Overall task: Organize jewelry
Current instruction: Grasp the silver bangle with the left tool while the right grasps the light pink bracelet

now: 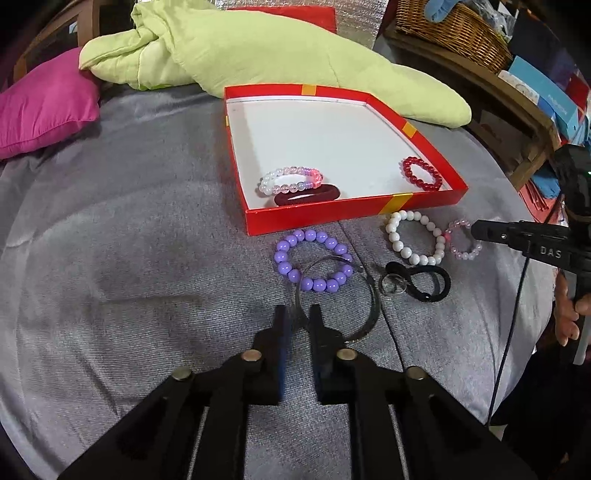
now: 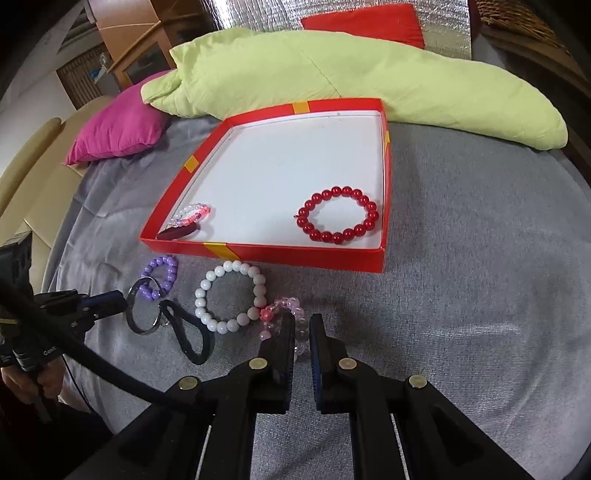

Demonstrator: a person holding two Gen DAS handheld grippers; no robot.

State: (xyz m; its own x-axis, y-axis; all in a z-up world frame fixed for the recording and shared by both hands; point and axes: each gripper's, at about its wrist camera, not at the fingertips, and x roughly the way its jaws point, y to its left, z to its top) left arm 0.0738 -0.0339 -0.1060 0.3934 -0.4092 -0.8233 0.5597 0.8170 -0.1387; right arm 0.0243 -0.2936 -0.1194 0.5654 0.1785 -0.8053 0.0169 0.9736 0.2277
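A shallow red box (image 1: 354,210) (image 2: 295,256) with a white floor holds a red bead bracelet (image 1: 422,173) (image 2: 338,214), a pink-white bead bracelet (image 1: 291,180) (image 2: 192,216) and a dark red hair tie (image 1: 306,195) (image 2: 177,232). On the grey cover in front lie a purple bead bracelet (image 1: 312,260) (image 2: 160,275), a metal bangle (image 1: 369,317) (image 2: 142,310), a white bead bracelet (image 1: 415,236) (image 2: 231,301), a black hair tie (image 1: 424,282) (image 2: 188,334) and a clear pink bracelet (image 1: 463,240) (image 2: 273,314). My left gripper (image 1: 298,314) is shut on the bangle's rim. My right gripper (image 2: 302,321) is shut on the pink bracelet.
A light green quilt (image 1: 258,55) (image 2: 351,74) lies behind the box. A magenta cushion (image 1: 44,103) (image 2: 118,129) sits at the left. A wicker basket (image 1: 454,33) and shelves stand at the far right. A small metal ring (image 1: 391,284) lies by the black tie.
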